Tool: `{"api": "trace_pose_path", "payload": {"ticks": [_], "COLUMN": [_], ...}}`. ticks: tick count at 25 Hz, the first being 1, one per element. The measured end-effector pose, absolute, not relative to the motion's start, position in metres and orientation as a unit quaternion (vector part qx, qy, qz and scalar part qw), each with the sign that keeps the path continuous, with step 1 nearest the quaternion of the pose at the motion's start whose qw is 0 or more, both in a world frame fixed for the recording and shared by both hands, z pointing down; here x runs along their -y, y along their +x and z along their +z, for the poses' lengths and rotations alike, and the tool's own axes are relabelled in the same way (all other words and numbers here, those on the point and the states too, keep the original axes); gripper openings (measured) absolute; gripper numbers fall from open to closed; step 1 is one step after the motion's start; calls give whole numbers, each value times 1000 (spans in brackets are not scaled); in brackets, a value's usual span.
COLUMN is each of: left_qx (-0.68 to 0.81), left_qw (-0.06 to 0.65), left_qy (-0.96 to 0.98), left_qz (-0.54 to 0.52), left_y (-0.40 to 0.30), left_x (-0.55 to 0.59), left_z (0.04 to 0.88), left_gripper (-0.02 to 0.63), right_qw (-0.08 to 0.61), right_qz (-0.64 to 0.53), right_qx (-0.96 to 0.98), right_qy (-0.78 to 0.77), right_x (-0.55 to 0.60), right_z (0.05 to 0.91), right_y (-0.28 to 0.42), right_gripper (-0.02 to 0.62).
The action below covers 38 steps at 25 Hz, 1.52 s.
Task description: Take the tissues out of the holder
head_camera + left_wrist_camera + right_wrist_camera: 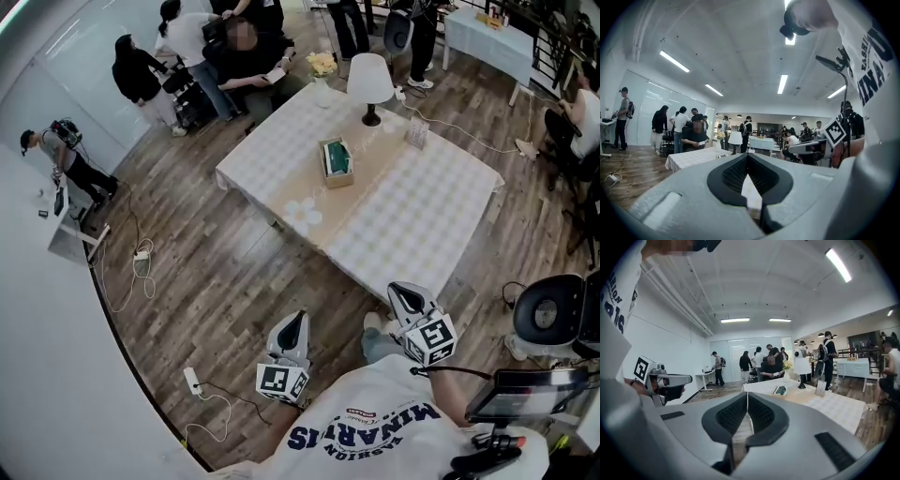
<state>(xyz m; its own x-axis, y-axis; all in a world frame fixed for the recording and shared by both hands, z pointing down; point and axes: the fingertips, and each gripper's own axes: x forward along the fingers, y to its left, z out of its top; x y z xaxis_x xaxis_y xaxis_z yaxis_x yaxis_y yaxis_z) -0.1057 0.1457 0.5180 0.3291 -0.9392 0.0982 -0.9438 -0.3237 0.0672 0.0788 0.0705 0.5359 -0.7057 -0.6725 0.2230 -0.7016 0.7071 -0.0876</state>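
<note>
**A:** Where's the tissue holder (pixel 337 180)?

**B:** Near the middle of the table (pixel 422 234), on the beige runner (pixel 367 178) that crosses the white checked cloth. It's a small box with an open top, and the tissues (pixel 337 155) show as a green patch inside it.

**A:** What's around it?

**B:** A white-shaded lamp (pixel 369 80) stands beyond it, towards the far edge. A vase (pixel 322 75) of yellow flowers is just left of the lamp. A small upright card stand (pixel 416 134) sits off to the holder's right. None of them touch the holder.

**A:** And the grippers?

**B:** Both are well apart from it. They are held close to the person's white shirt (pixel 375 427), short of the table's near edge. The left gripper (pixel 292 328) is over the wooden floor (pixel 216 272). The right gripper (pixel 409 298) is just at the table's near corner. The holder lies ahead of both, across most of the cloth.

**A:** Are the jaws on anything?

**B:** No. In the left gripper view, the left gripper (pixel 747 155) has its tips pressed together with nothing between them. The right gripper view shows the right gripper (pixel 747 393) closed the same way, and empty.

**A:** Does either gripper view show the holder?

**B:** The right one does. The holder (pixel 780 390) appears small on the table, a little above and right of the closed tips. I can't pick it out in the left gripper view
</note>
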Motion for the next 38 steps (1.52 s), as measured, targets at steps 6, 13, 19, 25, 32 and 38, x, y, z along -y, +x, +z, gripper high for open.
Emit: {"api": "trace_pose_path", "payload": {"ticks": [6, 13, 19, 25, 32, 38], "left_qx": [587, 585, 586, 551, 504, 466], "left_qw": [52, 70, 69, 72, 67, 61], "left_qy": [807, 807, 807, 831, 861, 883], "left_qz": [39, 31, 35, 40, 23, 15], "left_y": [-118, -89, -95, -94, -104, -140], "left_x": [-49, 3, 30, 69, 143, 190], "left_z": [495, 489, 502, 517, 498, 507], "left_gripper": [3, 3, 3, 3, 3, 3], "right_qw": [76, 71, 63, 56, 68, 58], "right_qz": [84, 95, 113, 122, 121, 124], "right_qx": [921, 917, 915, 905, 879, 856], "right_qy": [373, 380, 382, 405, 457, 498], "right_x": [24, 89, 109, 124, 169, 200], "right_z": [526, 531, 548, 557, 541, 540], "right_y": [77, 98, 96, 91, 87, 62], "right_gripper": [9, 9, 9, 9, 9, 9]}}
